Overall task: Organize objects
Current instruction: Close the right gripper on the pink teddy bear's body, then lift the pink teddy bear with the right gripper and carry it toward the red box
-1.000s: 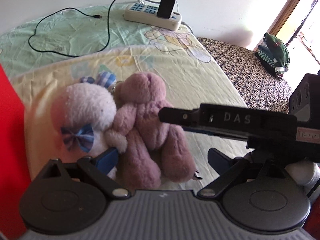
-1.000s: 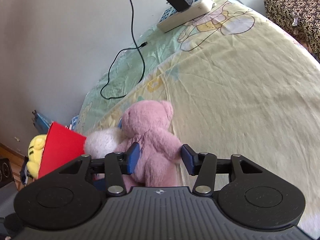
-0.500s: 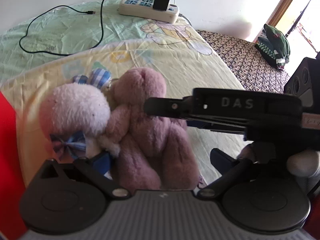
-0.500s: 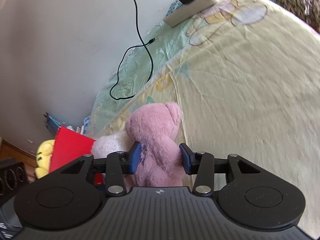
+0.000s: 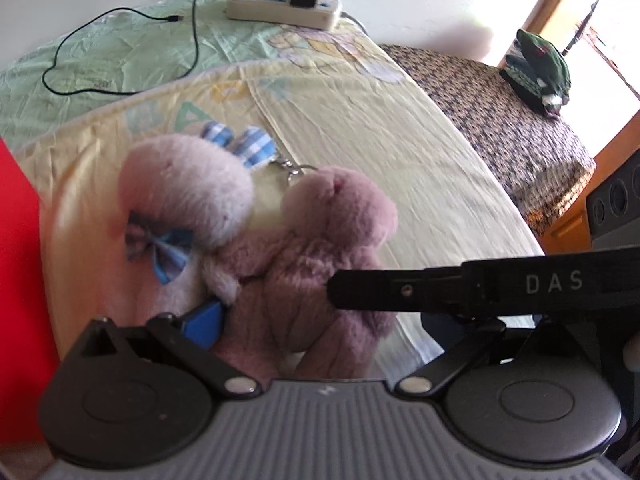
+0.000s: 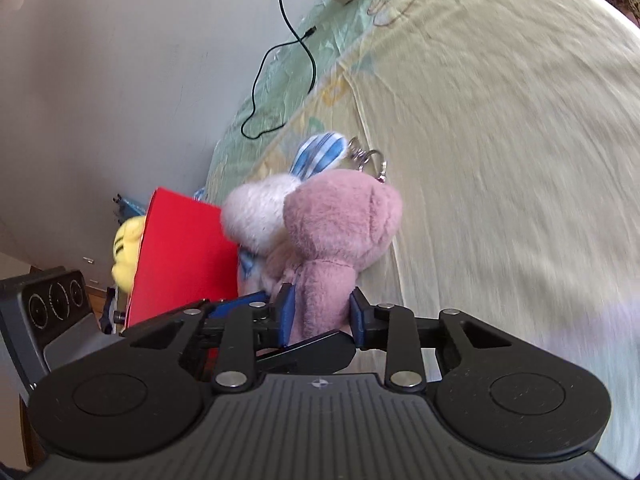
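A pink plush bear [image 5: 320, 256] lies on the yellow bed sheet [image 5: 360, 128], pressed against a white plush [image 5: 188, 188] with a blue checked bow and ears. My right gripper [image 6: 322, 314] is shut on the pink bear's [image 6: 340, 220] lower body, blue pads pressing both sides. Its black finger [image 5: 400, 290] crosses the left wrist view and digs into the bear. My left gripper [image 5: 320, 320] is open and straddles the bear, its blue left pad by the white plush [image 6: 256, 216]; its right finger is mostly hidden behind the right gripper.
A red box wall [image 6: 180, 260] stands just left of the toys, with a yellow plush [image 6: 126, 252] behind it. A power strip [image 5: 284, 4] and black cable [image 5: 120, 40] lie at the bed's far end. A patterned bench [image 5: 500, 112] holds a green bundle [image 5: 540, 64].
The right gripper's fingers have closed in on the pink bear. Both toys have shifted farther from the left camera, and the right finger now sits lower on the bear.
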